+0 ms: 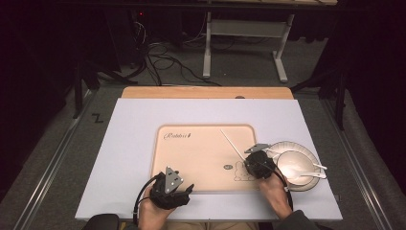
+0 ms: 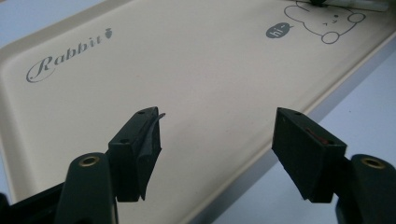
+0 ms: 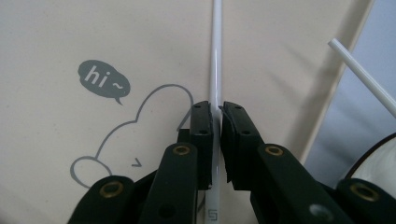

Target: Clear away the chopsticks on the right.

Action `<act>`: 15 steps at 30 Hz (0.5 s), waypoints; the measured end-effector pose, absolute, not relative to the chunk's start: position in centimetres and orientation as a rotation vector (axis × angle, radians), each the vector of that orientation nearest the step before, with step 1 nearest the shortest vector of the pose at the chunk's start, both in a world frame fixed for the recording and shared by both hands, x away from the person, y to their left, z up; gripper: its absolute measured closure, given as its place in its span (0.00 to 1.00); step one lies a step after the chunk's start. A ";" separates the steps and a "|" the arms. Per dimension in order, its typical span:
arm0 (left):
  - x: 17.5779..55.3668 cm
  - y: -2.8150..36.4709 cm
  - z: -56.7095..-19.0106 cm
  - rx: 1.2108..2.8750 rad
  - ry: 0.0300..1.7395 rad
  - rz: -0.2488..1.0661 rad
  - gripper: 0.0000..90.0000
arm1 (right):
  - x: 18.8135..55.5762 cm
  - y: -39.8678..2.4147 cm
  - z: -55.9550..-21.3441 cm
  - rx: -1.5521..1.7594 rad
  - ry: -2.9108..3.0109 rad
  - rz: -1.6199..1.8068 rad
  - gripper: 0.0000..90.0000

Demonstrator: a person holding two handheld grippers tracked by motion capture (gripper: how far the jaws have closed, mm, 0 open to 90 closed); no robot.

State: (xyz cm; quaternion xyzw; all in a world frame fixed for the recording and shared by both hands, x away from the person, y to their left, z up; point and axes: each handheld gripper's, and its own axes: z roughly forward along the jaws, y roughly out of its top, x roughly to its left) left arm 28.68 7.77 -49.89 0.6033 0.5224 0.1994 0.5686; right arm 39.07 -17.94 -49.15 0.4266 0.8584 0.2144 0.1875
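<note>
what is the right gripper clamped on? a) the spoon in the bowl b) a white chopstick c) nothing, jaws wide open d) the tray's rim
b: in the right gripper view the right gripper has its jaws pressed on a white chopstick that runs up over the beige rabbit tray.

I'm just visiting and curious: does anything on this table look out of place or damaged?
Nothing is spilled or broken. The right gripper pinches one white chopstick above the rabbit tray, while its mate leans on the bowl. The left gripper's left pad looks slightly frayed.
</note>
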 end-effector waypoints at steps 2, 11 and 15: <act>28.7 7.7 -49.9 1.419 1.227 0.467 0.36 | 39.0 -17.9 -49.2 1.199 2.406 0.597 0.92; 28.5 7.7 -49.8 1.418 1.219 0.459 0.36 | 38.7 -17.9 -49.0 1.192 2.418 0.602 0.82; 28.4 7.6 -49.8 1.417 1.216 0.455 0.36 | 38.3 -18.2 -48.4 1.184 2.411 0.658 0.75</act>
